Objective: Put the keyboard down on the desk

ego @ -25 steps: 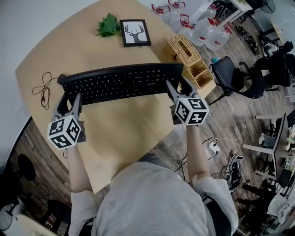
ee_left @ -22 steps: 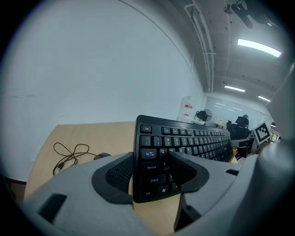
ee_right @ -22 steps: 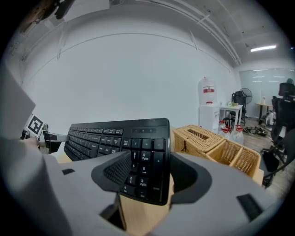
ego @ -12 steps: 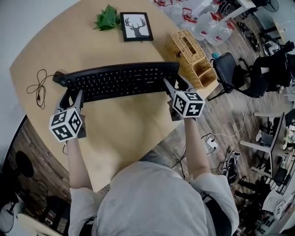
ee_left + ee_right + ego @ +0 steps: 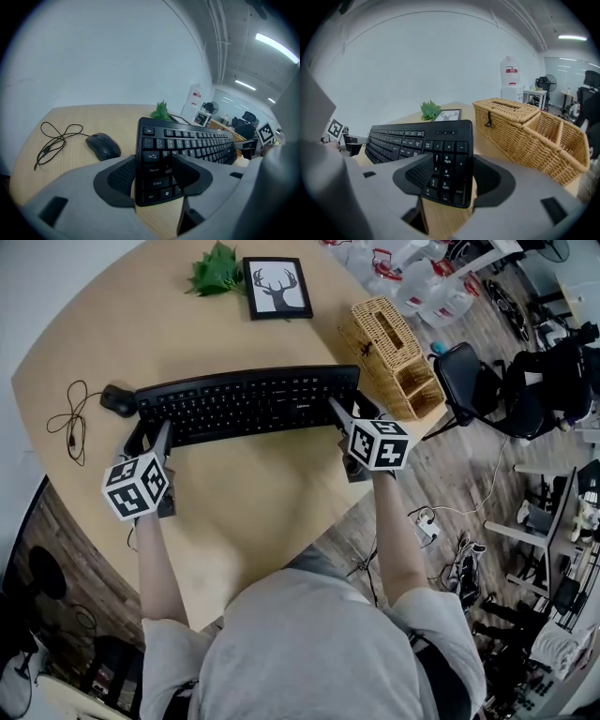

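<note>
A long black keyboard (image 5: 248, 401) lies level across the middle of the wooden desk (image 5: 253, 502), held at both ends. My left gripper (image 5: 150, 439) is shut on its left end, with the jaws clamped over the Shift and Ctrl keys (image 5: 157, 183). My right gripper (image 5: 345, 418) is shut on the number-pad end (image 5: 445, 171). In both gripper views the keyboard's near edge (image 5: 154, 199) shows bare wood just beneath it. I cannot tell whether the keyboard touches the desk.
A black mouse (image 5: 119, 399) sits just left of the keyboard, with a loose cable (image 5: 67, 423) beyond it. A deer picture (image 5: 277, 287) and green plant (image 5: 216, 270) stand at the back. A wicker basket (image 5: 389, 348) is at the right edge, close to the keyboard's end.
Both grippers have carried the keyboard lower and a little farther from me. The mouse now shows fully beside the left end.
</note>
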The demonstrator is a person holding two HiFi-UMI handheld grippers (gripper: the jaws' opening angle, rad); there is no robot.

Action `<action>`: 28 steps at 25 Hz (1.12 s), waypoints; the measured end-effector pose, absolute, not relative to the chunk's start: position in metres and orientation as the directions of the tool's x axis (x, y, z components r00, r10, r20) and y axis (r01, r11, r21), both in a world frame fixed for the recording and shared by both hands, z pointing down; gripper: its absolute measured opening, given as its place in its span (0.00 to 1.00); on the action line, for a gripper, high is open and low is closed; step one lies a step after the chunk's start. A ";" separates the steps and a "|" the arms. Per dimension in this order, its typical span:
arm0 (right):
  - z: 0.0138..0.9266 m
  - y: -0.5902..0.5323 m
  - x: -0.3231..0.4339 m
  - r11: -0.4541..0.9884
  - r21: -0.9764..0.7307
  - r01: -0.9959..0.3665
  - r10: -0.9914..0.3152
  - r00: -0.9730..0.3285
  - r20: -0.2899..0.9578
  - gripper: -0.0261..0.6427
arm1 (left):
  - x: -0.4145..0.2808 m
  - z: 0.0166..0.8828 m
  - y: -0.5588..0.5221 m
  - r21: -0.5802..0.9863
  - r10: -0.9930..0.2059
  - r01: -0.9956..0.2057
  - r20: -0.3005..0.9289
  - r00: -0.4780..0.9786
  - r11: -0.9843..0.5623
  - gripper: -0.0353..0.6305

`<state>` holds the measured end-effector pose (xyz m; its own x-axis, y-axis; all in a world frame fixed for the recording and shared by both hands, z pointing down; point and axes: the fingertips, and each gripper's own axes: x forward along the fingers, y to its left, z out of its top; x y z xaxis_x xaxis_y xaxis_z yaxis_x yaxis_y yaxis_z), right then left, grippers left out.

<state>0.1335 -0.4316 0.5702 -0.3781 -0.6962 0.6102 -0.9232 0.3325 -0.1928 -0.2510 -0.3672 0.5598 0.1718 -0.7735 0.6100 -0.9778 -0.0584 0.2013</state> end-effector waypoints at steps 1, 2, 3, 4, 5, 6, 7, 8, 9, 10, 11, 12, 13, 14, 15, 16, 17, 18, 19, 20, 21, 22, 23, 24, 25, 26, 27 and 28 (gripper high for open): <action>0.571 -0.432 0.133 0.332 -0.194 -0.923 -0.693 -0.378 0.614 0.42 | -0.251 0.561 -0.367 0.201 -0.770 -0.978 0.614 0.172 -0.058 0.40; 0.572 -0.432 0.133 0.332 -0.194 -0.923 -0.690 -0.378 0.618 0.42 | -0.251 0.562 -0.367 0.201 -0.767 -0.978 0.619 0.172 -0.057 0.40; 0.573 -0.432 0.133 0.332 -0.194 -0.923 -0.686 -0.377 0.622 0.42 | -0.252 0.562 -0.367 0.201 -0.764 -0.978 0.622 0.172 -0.056 0.40; 0.575 -0.432 0.132 0.331 -0.193 -0.924 -0.683 -0.376 0.626 0.42 | -0.252 0.563 -0.367 0.201 -0.761 -0.978 0.626 0.171 -0.054 0.40; 0.575 -0.432 0.132 0.331 -0.193 -0.924 -0.681 -0.375 0.629 0.42 | -0.252 0.564 -0.367 0.202 -0.759 -0.978 0.629 0.171 -0.053 0.40; 0.576 -0.432 0.132 0.330 -0.193 -0.924 -0.679 -0.375 0.631 0.42 | -0.253 0.565 -0.367 0.203 -0.757 -0.978 0.631 0.172 -0.052 0.40; 0.576 -0.432 0.132 0.330 -0.194 -0.924 -0.678 -0.375 0.632 0.42 | -0.252 0.566 -0.367 0.205 -0.755 -0.977 0.633 0.173 -0.052 0.40; 0.576 -0.432 0.132 0.330 -0.195 -0.924 -0.677 -0.375 0.633 0.42 | -0.252 0.567 -0.367 0.209 -0.752 -0.977 0.636 0.174 -0.050 0.40; 0.577 -0.433 0.132 0.330 -0.195 -0.923 -0.675 -0.376 0.635 0.42 | -0.252 0.568 -0.367 0.214 -0.749 -0.976 0.639 0.176 -0.046 0.40; 0.577 -0.434 0.132 0.331 -0.195 -0.923 -0.674 -0.375 0.636 0.42 | -0.252 0.570 -0.368 0.219 -0.746 -0.975 0.642 0.177 -0.042 0.40; 0.577 -0.435 0.132 0.330 -0.194 -0.924 -0.672 -0.374 0.639 0.42 | -0.252 0.571 -0.368 0.225 -0.743 -0.974 0.645 0.178 -0.038 0.40; 0.578 -0.435 0.132 0.330 -0.192 -0.924 -0.670 -0.373 0.642 0.42 | -0.252 0.573 -0.367 0.230 -0.740 -0.973 0.648 0.179 -0.034 0.40; 0.579 -0.436 0.132 0.330 -0.191 -0.925 -0.668 -0.371 0.645 0.42 | -0.252 0.574 -0.367 0.235 -0.739 -0.972 0.650 0.179 -0.030 0.40; 0.580 -0.436 0.132 0.329 -0.191 -0.925 -0.665 -0.371 0.648 0.42 | -0.252 0.575 -0.367 0.238 -0.738 -0.971 0.651 0.179 -0.026 0.40; 0.580 -0.436 0.132 0.327 -0.193 -0.925 -0.663 -0.370 0.651 0.42 | -0.252 0.576 -0.367 0.240 -0.737 -0.970 0.652 0.179 -0.024 0.40; 0.581 -0.436 0.132 0.325 -0.194 -0.926 -0.661 -0.369 0.654 0.42 | -0.252 0.577 -0.367 0.243 -0.735 -0.970 0.654 0.180 -0.022 0.40; 0.582 -0.437 0.132 0.322 -0.195 -0.926 -0.658 -0.367 0.658 0.42 | -0.252 0.577 -0.367 0.245 -0.733 -0.969 0.656 0.181 -0.020 0.40; 0.584 -0.438 0.133 0.319 -0.196 -0.927 -0.655 -0.366 0.662 0.42 | -0.252 0.579 -0.368 0.247 -0.730 -0.969 0.659 0.181 -0.018 0.40; 0.586 -0.439 0.133 0.317 -0.197 -0.928 -0.651 -0.364 0.666 0.42 | -0.252 0.580 -0.369 0.249 -0.727 -0.968 0.663 0.182 -0.015 0.40; 0.588 -0.441 0.132 0.315 -0.197 -0.928 -0.648 -0.362 0.670 0.42 | -0.252 0.583 -0.371 0.250 -0.724 -0.968 0.666 0.181 -0.012 0.40; 0.590 -0.442 0.132 0.313 -0.195 -0.929 -0.645 -0.359 0.675 0.42 | -0.253 0.585 -0.372 0.250 -0.721 -0.968 0.670 0.180 -0.009 0.40; 0.592 -0.443 0.132 0.310 -0.193 -0.931 -0.643 -0.355 0.679 0.42 | -0.253 0.587 -0.373 0.250 -0.718 -0.968 0.673 0.177 -0.005 0.40; 0.593 -0.444 0.132 0.308 -0.190 -0.932 -0.641 -0.350 0.683 0.42 | -0.253 0.587 -0.372 0.248 -0.716 -0.969 0.676 0.175 -0.002 0.40; 0.593 -0.443 0.132 0.305 -0.186 -0.934 -0.639 -0.345 0.688 0.42 | -0.252 0.587 -0.371 0.247 -0.714 -0.969 0.679 0.172 0.001 0.40; 0.592 -0.442 0.133 0.302 -0.181 -0.936 -0.638 -0.339 0.691 0.42 | -0.252 0.587 -0.369 0.246 -0.712 -0.969 0.681 0.170 0.004 0.40; 0.592 -0.441 0.134 0.300 -0.177 -0.937 -0.638 -0.335 0.694 0.42 | -0.251 0.586 -0.367 0.246 -0.712 -0.969 0.682 0.169 0.005 0.40; 0.592 -0.440 0.134 0.299 -0.174 -0.938 -0.638 -0.332 0.695 0.42 | -0.250 0.586 -0.366 0.246 -0.712 -0.969 0.681 0.169 0.005 0.40; 0.592 -0.440 0.135 0.298 -0.174 -0.938 -0.638 -0.332 0.695 0.42 | -0.250 0.586 -0.366 0.248 -0.714 -0.969 0.679 0.170 0.005 0.40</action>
<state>0.1347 -0.4397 0.5918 -0.3316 -0.6379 0.6951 -0.9385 0.2984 -0.1738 -0.2498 -0.3660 0.5860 0.1700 -0.7140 0.6792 -0.9688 0.0051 0.2479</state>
